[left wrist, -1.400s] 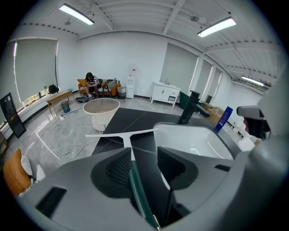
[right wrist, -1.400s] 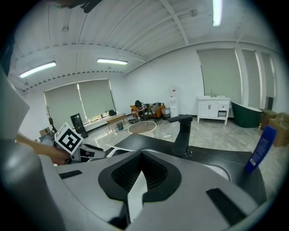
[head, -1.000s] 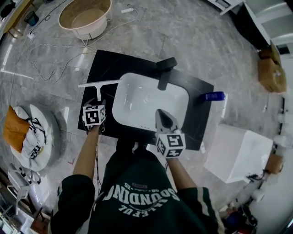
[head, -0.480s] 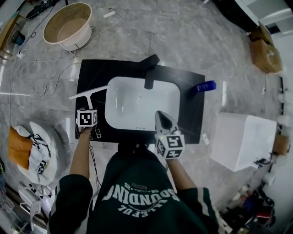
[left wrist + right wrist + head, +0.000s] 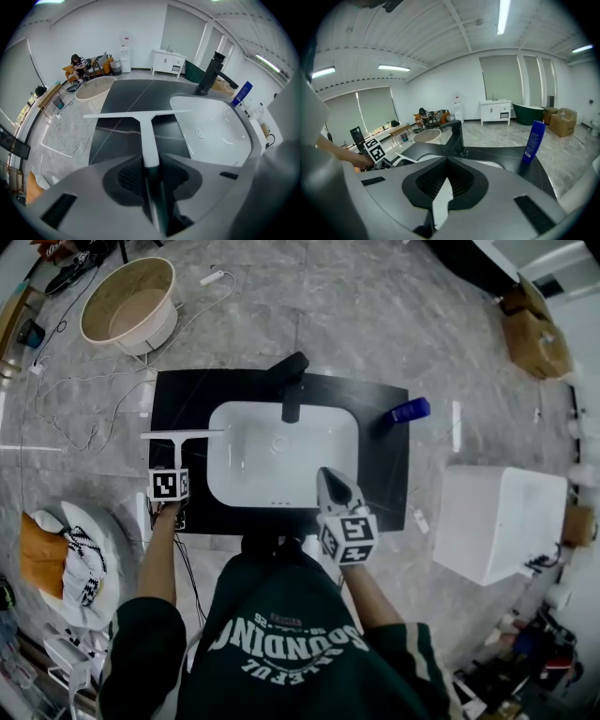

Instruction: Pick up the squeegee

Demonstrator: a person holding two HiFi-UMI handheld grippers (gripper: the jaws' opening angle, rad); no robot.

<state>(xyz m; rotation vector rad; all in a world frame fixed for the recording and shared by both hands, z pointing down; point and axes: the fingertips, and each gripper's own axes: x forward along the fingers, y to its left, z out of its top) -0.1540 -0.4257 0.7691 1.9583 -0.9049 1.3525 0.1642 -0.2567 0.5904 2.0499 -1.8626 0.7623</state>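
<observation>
A white T-shaped squeegee (image 5: 183,434) lies on the black counter (image 5: 384,474), left of the white sink (image 5: 309,465). Its blade points away from me and its handle runs toward me. My left gripper (image 5: 176,463) points steeply down at the handle's near end. In the left gripper view the squeegee (image 5: 140,126) handle runs straight between the jaws of the left gripper (image 5: 151,161). They are closing, and the pads lie against both sides of the handle. My right gripper (image 5: 328,474) hovers over the sink's front edge, shut and holding nothing, its tips (image 5: 446,161) together.
A black faucet (image 5: 289,381) stands behind the basin and a blue bottle (image 5: 408,411) at the counter's right end. A round beige tub (image 5: 131,301) and loose cables lie on the floor beyond. A white box (image 5: 487,521) stands to the right.
The squeegee blade has turned from tilted to level across the counter, and the left gripper has rolled with it over the handle. The right gripper stays over the sink's front edge.
</observation>
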